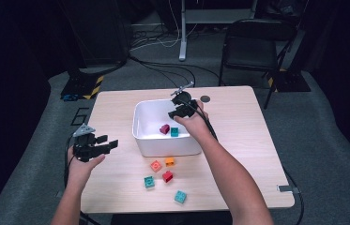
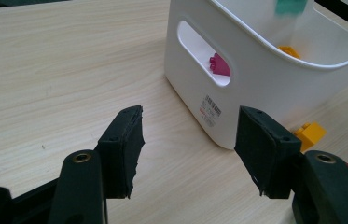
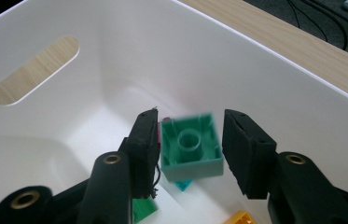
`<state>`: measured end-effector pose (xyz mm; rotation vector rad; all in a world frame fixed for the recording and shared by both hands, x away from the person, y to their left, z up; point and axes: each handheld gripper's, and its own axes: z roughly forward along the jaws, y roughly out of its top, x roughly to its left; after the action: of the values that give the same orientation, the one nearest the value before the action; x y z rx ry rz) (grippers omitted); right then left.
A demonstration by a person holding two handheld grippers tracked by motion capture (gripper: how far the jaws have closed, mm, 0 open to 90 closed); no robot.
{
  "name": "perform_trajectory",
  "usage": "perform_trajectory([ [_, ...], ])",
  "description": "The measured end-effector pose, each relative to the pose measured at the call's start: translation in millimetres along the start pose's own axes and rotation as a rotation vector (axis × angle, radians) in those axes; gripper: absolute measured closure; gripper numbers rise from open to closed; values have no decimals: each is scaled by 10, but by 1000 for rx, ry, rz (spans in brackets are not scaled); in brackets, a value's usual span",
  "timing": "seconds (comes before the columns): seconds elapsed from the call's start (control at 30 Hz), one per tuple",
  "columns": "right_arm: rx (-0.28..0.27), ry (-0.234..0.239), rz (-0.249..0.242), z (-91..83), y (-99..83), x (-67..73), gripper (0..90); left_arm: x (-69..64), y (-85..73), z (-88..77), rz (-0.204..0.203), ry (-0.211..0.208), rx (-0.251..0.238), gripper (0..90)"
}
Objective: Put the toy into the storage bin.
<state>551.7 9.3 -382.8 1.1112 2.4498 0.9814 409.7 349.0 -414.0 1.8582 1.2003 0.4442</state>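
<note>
Right gripper over the white bin.
Its jaws stand just apart from a green block; left gripper gapes empty.

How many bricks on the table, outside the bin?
5, in front of the white bin: orange brick, yellow brick, red brick, green brick, teal brick nearest the edge. Bin may hide more.

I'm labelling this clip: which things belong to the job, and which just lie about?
Job: white plastic bin; green toy brick between the right gripper's pads; loose coloured bricks on the wooden table.
Lying about: black folding chair; floor cables.
</note>
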Motion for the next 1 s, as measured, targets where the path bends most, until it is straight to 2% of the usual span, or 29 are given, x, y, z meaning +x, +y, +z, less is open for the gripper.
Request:
perform_trajectory([
  [0.23, -9, -9, -45, -102, -29, 48, 501, 0, 0, -2, 0, 0, -1, 413],
  [0.33, -40, -17, -59, -209, -72, 85, 491, 0, -1, 2, -1, 1, 0, 413],
  [0.6, -86, 35, -53, -507, -238, 156, 490, -11, -3, 10, 2, 0, 4, 413],
  [0.8, -109, 83, -78, -729, -382, 258, 501, -10, -3, 5, 0, 2, 0, 413],
  [0.93, -118, 123, -92, -810, -482, 326, 500, -20, -3, 5, -1, 3, 1, 413],
  [1.0, -127, 124, -109, -847, -539, 375, 500, -22, -3, 7, -1, 6, -5, 413],
])
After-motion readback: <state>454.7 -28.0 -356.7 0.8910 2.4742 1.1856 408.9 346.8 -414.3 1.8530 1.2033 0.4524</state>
